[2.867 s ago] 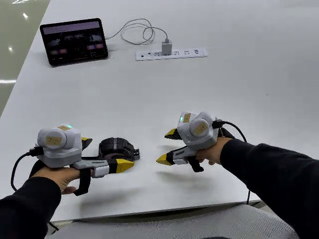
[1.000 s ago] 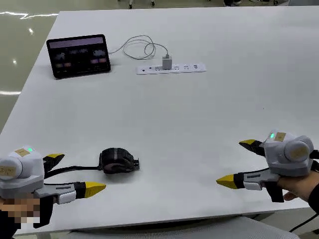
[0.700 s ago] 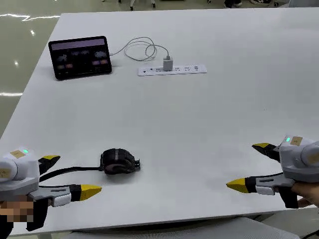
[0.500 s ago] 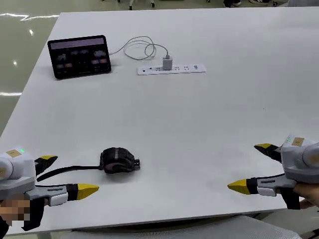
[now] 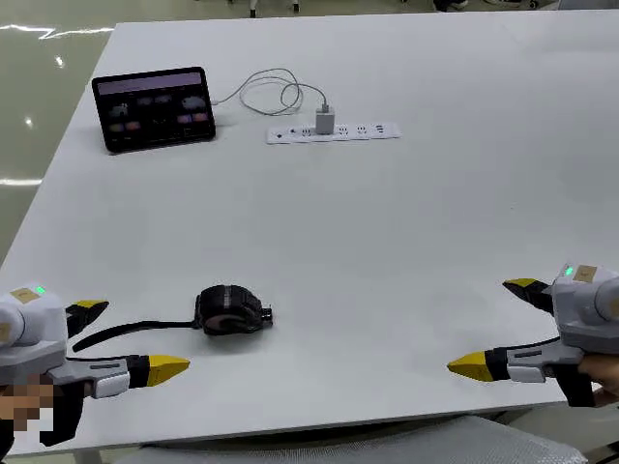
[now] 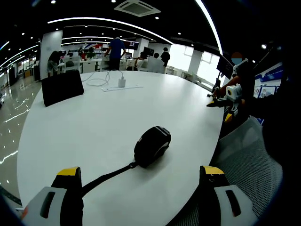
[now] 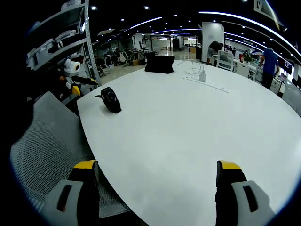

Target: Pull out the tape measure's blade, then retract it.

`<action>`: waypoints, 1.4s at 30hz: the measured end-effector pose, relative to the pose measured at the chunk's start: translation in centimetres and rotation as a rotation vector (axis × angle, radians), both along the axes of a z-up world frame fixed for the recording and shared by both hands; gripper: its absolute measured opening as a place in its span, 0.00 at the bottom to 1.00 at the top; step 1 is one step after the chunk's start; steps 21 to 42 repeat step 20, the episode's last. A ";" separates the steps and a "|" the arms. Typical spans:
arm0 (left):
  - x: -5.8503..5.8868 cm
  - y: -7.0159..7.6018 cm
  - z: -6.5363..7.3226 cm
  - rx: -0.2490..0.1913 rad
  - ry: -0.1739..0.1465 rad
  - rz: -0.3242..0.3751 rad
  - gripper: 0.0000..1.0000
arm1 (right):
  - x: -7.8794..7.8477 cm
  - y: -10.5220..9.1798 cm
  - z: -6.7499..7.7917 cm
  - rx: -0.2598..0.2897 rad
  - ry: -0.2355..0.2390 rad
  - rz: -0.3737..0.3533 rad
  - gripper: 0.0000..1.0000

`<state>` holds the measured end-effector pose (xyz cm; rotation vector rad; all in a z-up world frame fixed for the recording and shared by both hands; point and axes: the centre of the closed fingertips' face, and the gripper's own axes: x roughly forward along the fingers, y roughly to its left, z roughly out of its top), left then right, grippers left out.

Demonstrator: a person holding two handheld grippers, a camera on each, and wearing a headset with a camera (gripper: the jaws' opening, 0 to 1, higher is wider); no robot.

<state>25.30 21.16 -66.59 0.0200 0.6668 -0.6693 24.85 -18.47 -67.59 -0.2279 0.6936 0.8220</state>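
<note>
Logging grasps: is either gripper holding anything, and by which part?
Nothing is held: left gripper and right gripper are open; the tape measure lies free on the table.

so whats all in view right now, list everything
table: one, white, under everything
tape measure: one, black, near front edge, left of centre
strap: one, black, runs from the tape measure toward the left gripper
tablet: one, black, screen lit, propped at far left
power strip: one, white, far centre
charger: one, white, plugged into the power strip
cable: one, white, looped between the charger and the tablet
chair: one, grey mesh, at the table's near edge
left gripper: one, grey with yellow tips, open, empty, left of the tape measure
right gripper: one, grey with yellow tips, open, empty, front right
</note>
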 end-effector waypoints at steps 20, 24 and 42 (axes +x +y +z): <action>-0.2 0.2 0.0 0.004 0.017 0.006 1.00 | 0.1 -0.5 0.2 0.006 -0.010 -0.014 1.00; -0.2 0.2 0.0 0.004 0.017 0.006 1.00 | 0.1 -0.5 0.2 0.006 -0.010 -0.014 1.00; -0.2 0.2 0.0 0.004 0.017 0.006 1.00 | 0.1 -0.5 0.2 0.006 -0.010 -0.014 1.00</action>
